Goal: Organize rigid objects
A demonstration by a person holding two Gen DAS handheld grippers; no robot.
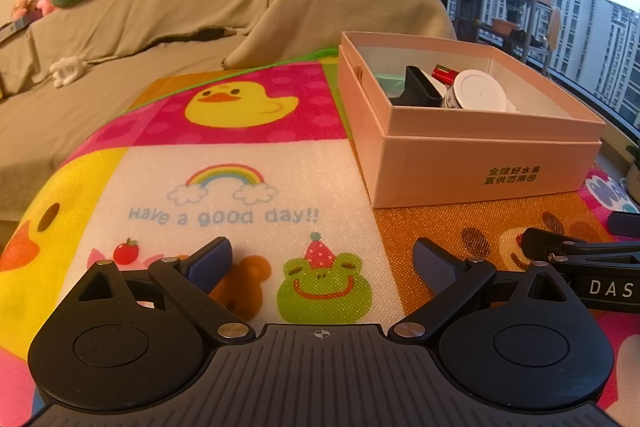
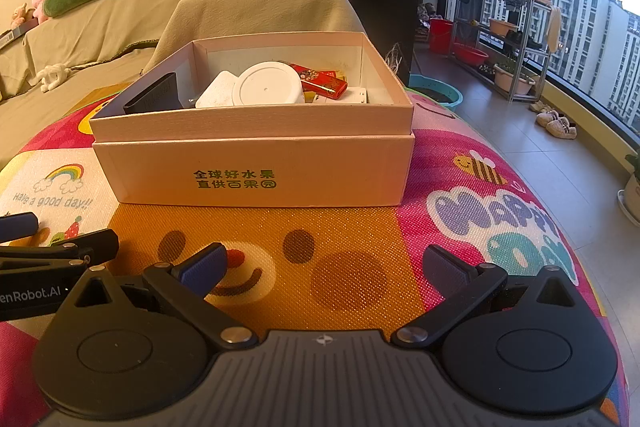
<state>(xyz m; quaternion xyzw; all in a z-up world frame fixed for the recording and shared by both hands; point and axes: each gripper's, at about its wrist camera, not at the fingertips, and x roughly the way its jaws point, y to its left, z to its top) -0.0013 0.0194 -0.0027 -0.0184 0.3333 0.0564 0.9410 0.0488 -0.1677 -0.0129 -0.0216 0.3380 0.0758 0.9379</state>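
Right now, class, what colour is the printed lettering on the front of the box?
Green, on the pale pink box; clearest in the right wrist view.

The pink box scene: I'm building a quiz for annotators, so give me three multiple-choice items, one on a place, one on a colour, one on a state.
1. Where is the white round lid?
A. on the mat
B. inside the pink box
C. on the sofa

2. What colour is the print on the box's front?
A. green
B. blue
C. black

3. How does the right gripper stand?
A. shut on the lid
B. shut on nothing
C. open, holding nothing

Answers:
1 B, the lid lies among other items within the box walls.
2 A, the characters are green on pink.
3 C, its fingers are spread apart over the mat; the left gripper is the same.
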